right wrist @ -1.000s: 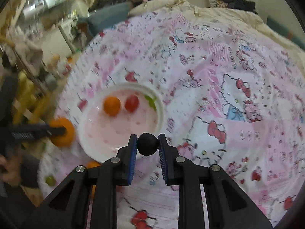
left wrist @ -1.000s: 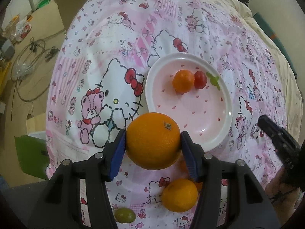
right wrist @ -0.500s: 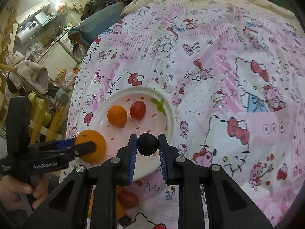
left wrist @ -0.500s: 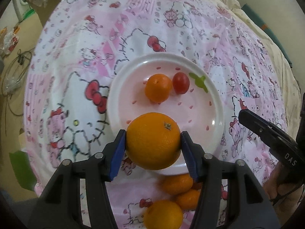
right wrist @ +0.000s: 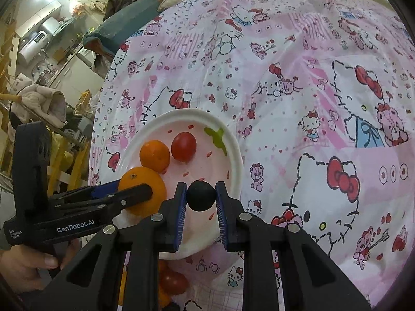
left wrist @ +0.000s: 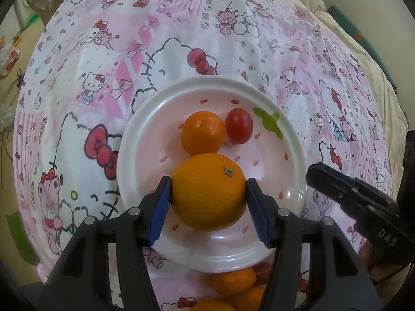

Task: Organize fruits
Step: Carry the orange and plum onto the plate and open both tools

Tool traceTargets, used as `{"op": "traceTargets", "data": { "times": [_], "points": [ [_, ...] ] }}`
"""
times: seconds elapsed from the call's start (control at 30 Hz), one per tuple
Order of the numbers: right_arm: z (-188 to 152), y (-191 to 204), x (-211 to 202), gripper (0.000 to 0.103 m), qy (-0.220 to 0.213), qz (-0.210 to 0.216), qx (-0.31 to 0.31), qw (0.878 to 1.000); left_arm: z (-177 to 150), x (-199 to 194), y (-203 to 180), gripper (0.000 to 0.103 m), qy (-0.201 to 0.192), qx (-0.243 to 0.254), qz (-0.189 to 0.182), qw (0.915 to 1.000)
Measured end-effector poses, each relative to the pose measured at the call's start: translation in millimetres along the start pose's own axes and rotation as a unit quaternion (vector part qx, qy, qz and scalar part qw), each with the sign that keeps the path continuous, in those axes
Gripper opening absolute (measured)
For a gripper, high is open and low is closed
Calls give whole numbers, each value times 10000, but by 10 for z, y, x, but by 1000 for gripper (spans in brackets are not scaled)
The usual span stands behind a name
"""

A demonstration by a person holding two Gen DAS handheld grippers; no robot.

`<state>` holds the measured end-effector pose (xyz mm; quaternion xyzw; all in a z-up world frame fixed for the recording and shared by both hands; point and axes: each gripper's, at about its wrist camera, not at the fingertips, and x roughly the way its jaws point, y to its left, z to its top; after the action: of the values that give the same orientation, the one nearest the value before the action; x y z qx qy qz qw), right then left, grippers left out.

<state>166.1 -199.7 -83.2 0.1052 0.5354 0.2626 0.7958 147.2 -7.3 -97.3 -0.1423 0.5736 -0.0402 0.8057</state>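
Nearest us, loose oranges [left wrist: 233,281] lie by the plate's near rim. Our left gripper [left wrist: 208,193] clamps a large orange [left wrist: 208,190] over the white plate [left wrist: 135,153]; our right gripper [right wrist: 201,197] pinches a small dark fruit [right wrist: 201,195] over its right edge. Farther in sit a small orange [left wrist: 202,132] and red tomato [left wrist: 239,128], touching.

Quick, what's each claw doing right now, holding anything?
Left claw: closed on the big orange, over the plate.
Right claw: closed on a small dark round fruit.
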Motion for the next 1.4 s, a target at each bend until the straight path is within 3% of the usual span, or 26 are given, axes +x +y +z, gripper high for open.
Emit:
{"op": "traceTargets", "data": {
  "times": [0.53,0.6,0.67,1.13,1.3,1.37,1.4],
  "points": [
    [13,-64,79,26,107,65,168,9998,-17,-17,-39,60,84,225,9,9997],
    [22,-55,58,28,49,-66,159,9998,-6,-83,-39,75,-24,216,21,9998],
    [34,-43,47,31,54,-140,136,9998,3,-137,-39,79,-103,205,-8,9997],
    [57,39,-248,33,-215,-223,167,9994,-56,-438,26,79,-518,156,119,9985],
    [17,95,-386,34,-278,-231,203,9991,-136,-624,-9,79,-797,383,410,9952],
    [-7,128,-453,45,-305,-247,208,9990,-179,-681,-23,79,-842,461,472,9943],
    [-21,135,-479,59,-324,-243,222,9989,-207,-717,-30,79,-858,495,474,9940]
  ]
}}
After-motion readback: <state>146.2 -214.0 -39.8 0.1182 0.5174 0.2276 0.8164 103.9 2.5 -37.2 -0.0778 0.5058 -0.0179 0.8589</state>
